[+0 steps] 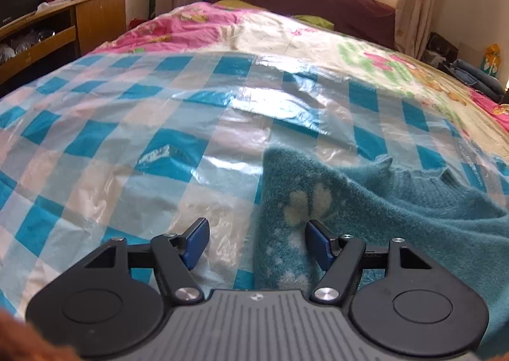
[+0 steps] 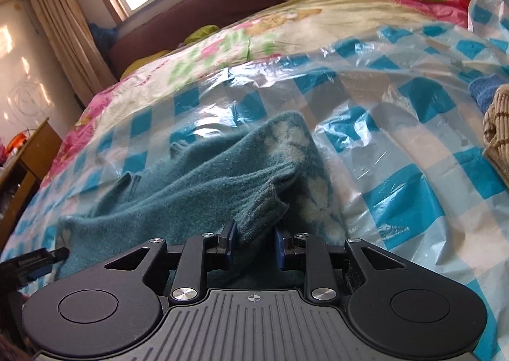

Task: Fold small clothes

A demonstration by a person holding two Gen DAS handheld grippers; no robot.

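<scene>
A small teal knit sweater with pale flower patterns (image 1: 366,201) lies crumpled on a blue-and-white checked plastic sheet (image 1: 127,125) over the bed. My left gripper (image 1: 256,240) is open, low over the sweater's left edge, with cloth between its blue pads. In the right wrist view the sweater (image 2: 206,176) lies in front, and my right gripper (image 2: 253,243) is shut on a teal sleeve cuff (image 2: 264,211), holding it raised above the body of the sweater.
A beige ribbed garment (image 2: 498,135) and a blue knit piece (image 2: 483,90) lie at the right of the sheet. A floral quilt (image 1: 222,26) covers the far bed. A wooden desk (image 1: 63,30) stands left, the headboard and window beyond.
</scene>
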